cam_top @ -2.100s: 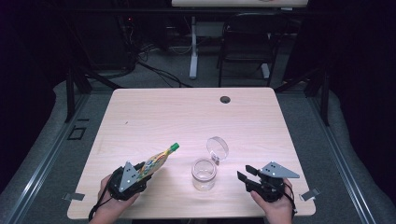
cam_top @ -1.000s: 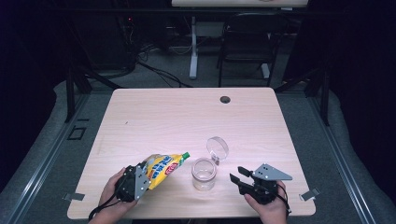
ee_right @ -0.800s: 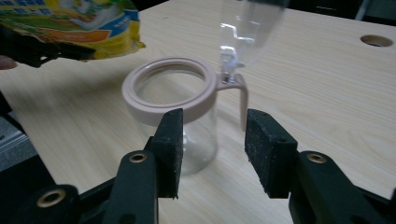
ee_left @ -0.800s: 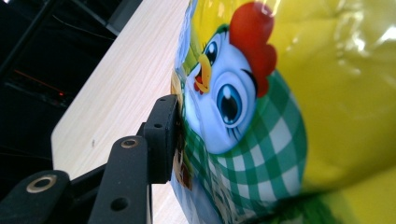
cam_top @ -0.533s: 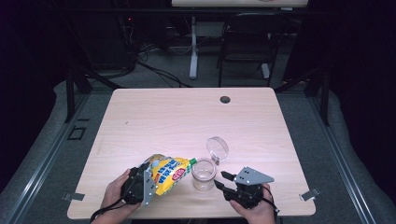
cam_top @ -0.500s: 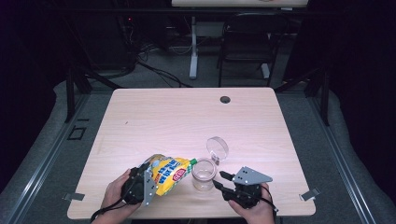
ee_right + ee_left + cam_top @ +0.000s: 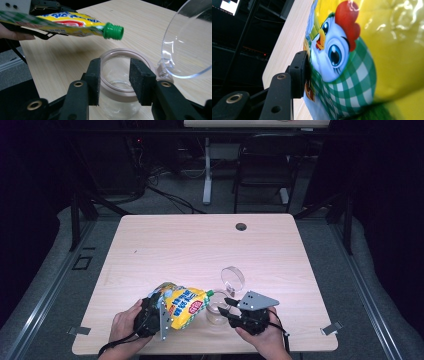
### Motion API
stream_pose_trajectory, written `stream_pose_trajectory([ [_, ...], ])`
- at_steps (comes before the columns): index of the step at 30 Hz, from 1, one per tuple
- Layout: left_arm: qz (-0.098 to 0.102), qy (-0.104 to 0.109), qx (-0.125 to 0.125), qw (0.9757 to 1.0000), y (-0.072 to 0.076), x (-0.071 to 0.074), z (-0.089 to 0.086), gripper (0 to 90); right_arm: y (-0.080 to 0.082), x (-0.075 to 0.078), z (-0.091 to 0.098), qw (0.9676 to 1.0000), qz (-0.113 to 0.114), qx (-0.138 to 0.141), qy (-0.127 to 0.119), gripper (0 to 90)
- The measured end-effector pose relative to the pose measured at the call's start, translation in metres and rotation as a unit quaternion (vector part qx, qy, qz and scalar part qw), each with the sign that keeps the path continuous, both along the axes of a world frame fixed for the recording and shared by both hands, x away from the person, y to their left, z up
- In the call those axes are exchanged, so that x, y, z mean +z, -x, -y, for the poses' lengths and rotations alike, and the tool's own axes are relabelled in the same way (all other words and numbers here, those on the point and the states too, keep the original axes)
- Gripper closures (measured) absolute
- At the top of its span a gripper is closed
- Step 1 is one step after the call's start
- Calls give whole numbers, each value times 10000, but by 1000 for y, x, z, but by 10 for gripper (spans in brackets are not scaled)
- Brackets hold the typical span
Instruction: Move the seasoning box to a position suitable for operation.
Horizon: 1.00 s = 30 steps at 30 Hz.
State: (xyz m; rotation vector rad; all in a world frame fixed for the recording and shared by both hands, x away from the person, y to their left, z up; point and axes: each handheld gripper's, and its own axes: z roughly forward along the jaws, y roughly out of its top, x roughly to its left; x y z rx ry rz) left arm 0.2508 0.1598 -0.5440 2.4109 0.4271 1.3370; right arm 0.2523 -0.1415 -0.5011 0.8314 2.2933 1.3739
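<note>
A pale wood-grain table (image 7: 200,245) with rounded corners carries a small dark round grommet (image 7: 241,226) near its far edge. Near the front edge stands a clear glass jar (image 7: 218,311), short and round, with a pinkish ring about its mouth. Its clear, round lid (image 7: 233,278) is hinged at the far side of the rim and stands open, tilted up behind the jar.

The left gripper (image 7: 156,312), held in the left hand (image 7: 122,325), pinches a glossy yellow pouch (image 7: 186,302) across its flat bottom end. In the left gripper view one black jaw pad (image 7: 298,72) presses into the crinkled foil, which is printed with a cartoon chicken (image 7: 332,50) in a green-and-white check scarf; the other jaw is hidden behind the pouch. The pouch lies nearly level above the table, bulging and soft, with red and blue lettering on its side. Its ribbed green screw cap (image 7: 113,31) points toward the jar and hangs just above the near-left part of the rim, not touching it.

The right gripper (image 7: 115,77), in the right hand (image 7: 265,337), comes at the jar from the front right. Its two black jaws, with rough flat pads (image 7: 138,80), stand spread; in the right gripper view they overlap the jar's front, but whether they touch the glass cannot be told. A grey three-cornered plate (image 7: 257,300) sits on top of this gripper.
</note>
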Motion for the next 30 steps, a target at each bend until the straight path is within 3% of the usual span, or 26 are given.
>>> stream_pose_trajectory([
  [2, 18, -155, -5, 9999, 0, -2, 2, 557, 1, -4, -2, 9999, 5, 70, -77, 610],
  [6, 67, -408, -7, 9991, 0, -4, 5, 557, 1, -10, -12, 9996, 101, 253, 117, 610],
  [13, 161, -660, -14, 9977, 1, -7, 11, 557, -1, -12, -21, 9988, 133, 459, 100, 620],
  [19, 206, -779, -18, 9967, 1, -7, 13, 557, -1, -13, -24, 9984, 165, 505, 189, 635],
  [30, 411, -1243, 33, 9914, -2, 0, 18, 558, -2, -15, -26, 9990, 136, 403, 160, 635],
])
